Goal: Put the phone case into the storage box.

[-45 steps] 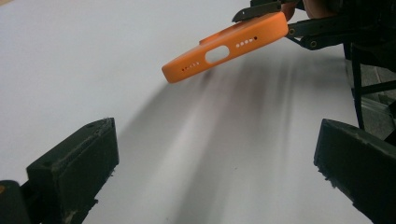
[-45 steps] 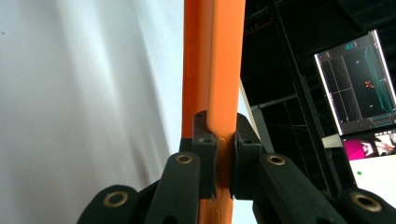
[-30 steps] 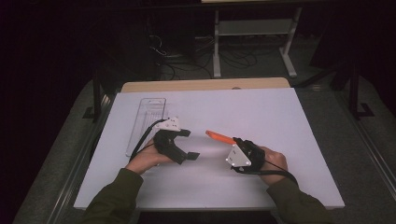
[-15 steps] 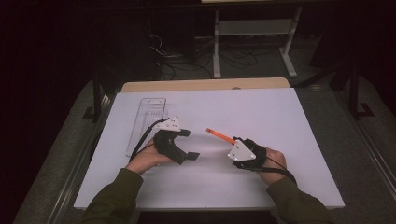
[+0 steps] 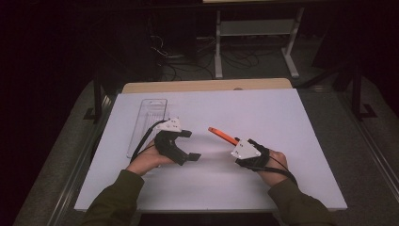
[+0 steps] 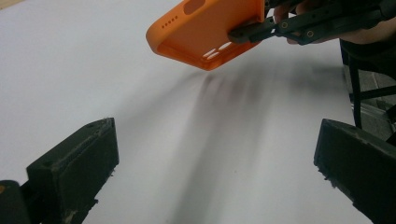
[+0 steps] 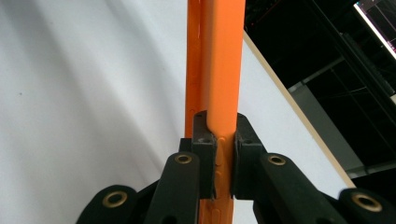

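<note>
**Phone case held up between the two grippers**

The right gripper (image 5: 235, 142) pinches an orange phone case (image 5: 222, 135) by one end, clear of the white table (image 5: 282, 122). Its long axis points toward the left gripper (image 5: 188, 145), whose jaws gape empty just beside the case's free end.

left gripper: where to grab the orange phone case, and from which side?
Probably the free end of the orange phone case, the edge with the port holes. The right gripper clamps the other end and holds it off the table; the left gripper is open, facing it.
</note>
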The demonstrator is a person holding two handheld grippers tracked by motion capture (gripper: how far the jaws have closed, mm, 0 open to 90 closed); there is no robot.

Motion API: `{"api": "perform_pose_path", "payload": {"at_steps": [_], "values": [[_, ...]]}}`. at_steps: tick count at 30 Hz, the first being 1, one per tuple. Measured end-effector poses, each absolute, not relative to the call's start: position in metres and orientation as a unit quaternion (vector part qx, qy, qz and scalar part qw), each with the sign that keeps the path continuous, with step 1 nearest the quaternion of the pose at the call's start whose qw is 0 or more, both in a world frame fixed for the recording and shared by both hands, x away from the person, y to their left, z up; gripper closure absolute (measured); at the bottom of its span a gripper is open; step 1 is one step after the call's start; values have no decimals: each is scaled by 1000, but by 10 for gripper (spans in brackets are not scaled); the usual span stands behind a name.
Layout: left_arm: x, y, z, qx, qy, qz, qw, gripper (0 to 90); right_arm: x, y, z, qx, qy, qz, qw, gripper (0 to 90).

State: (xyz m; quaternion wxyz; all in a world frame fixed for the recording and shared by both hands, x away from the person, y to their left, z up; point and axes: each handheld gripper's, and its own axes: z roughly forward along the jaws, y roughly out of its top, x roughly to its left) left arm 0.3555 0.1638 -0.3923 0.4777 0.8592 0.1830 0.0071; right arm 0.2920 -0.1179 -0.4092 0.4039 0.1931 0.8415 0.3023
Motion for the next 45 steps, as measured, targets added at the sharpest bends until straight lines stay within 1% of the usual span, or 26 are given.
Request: {"api": "perform_pose_path", "payload": {"at_steps": [6,15,26,35,45], "values": [[355,163,-393,859,187,8,478,0,294,-120,-408,207,840,316,389,816],[355,163,-392,857,191,4,479,0,297,-125,-406,245,834,346,354,816],[355,163,-392,858,190,5,477,0,302,-131,-406,274,824,370,329,816],[355,163,-393,857,189,6,479,0,306,-135,-406,320,808,404,284,816],[355,162,-393,855,190,8,483,0,310,-144,-405,352,790,432,255,815]]}}
